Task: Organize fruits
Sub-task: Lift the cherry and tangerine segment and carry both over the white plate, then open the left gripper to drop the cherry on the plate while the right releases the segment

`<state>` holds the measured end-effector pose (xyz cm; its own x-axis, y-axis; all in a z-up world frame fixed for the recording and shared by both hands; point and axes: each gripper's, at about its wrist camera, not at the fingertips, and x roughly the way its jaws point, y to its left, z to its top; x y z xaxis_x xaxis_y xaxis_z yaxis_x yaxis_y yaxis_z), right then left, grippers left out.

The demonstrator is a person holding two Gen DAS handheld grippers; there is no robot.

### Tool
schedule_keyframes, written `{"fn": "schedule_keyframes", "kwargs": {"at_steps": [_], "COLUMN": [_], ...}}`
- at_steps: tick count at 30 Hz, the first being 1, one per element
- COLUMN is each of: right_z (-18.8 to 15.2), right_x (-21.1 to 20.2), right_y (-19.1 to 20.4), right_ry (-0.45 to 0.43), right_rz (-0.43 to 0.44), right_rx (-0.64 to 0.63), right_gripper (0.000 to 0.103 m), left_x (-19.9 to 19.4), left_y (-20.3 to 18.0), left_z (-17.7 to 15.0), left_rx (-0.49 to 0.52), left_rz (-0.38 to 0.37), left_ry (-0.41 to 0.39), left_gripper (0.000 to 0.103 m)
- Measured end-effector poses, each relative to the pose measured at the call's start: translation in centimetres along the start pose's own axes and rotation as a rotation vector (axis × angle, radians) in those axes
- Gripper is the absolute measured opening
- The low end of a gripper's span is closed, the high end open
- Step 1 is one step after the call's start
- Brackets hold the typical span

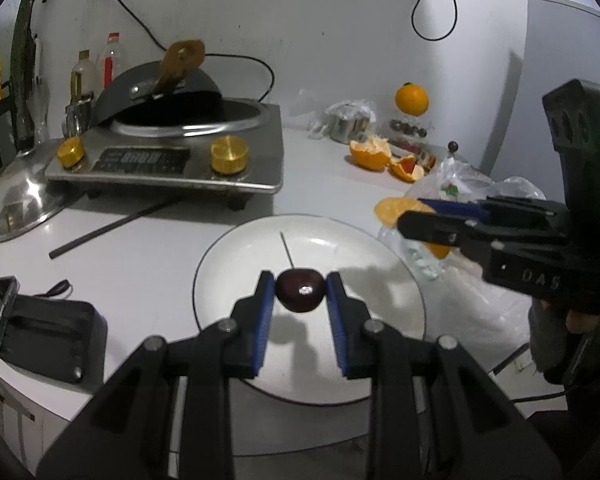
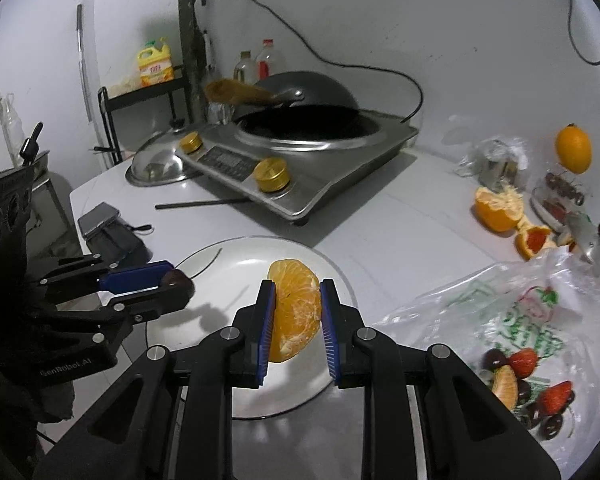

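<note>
My left gripper point(image 1: 300, 294) is shut on a dark cherry point(image 1: 300, 290) with a long stem, held just above the white plate point(image 1: 236, 248). The left gripper also shows in the right wrist view point(image 2: 176, 284), at the plate's left rim. My right gripper point(image 2: 297, 312) is shut on a peeled orange piece point(image 2: 296, 312) over the white plate point(image 2: 244, 256). It also shows in the left wrist view point(image 1: 412, 216), right of the plate, with the orange piece point(image 1: 392, 208) in it.
A clear plastic bag point(image 2: 520, 320) with strawberries, cherries and an orange segment lies right of the plate. Orange peel point(image 2: 496, 208) and a whole orange point(image 2: 574, 148) sit at the back right. An induction cooker point(image 2: 300, 160) with a wok stands behind; a black chopstick point(image 1: 112, 226) and a dark case point(image 1: 48, 332) lie to the left.
</note>
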<state>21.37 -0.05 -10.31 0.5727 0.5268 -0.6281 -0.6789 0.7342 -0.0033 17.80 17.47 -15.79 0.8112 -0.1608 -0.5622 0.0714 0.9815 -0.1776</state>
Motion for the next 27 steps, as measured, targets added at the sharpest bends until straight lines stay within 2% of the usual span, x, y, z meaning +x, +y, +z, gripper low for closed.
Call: {"fn": "schedule_keyframes", "kwargs": {"at_steps": [27], "right_z": [-3.9], "right_x": [4.6], "right_y": [1.8], "right_ry": [0.125], "right_rz": [0.072], "right_rx": [0.022], "right_gripper": [0.024], "left_x": [2.0], "left_y": [0.0], "left_z": [-2.5], "left_rx": [0.019], "left_rz": [-0.004], "left_ry": [0.095], "left_gripper": [0.027]}}
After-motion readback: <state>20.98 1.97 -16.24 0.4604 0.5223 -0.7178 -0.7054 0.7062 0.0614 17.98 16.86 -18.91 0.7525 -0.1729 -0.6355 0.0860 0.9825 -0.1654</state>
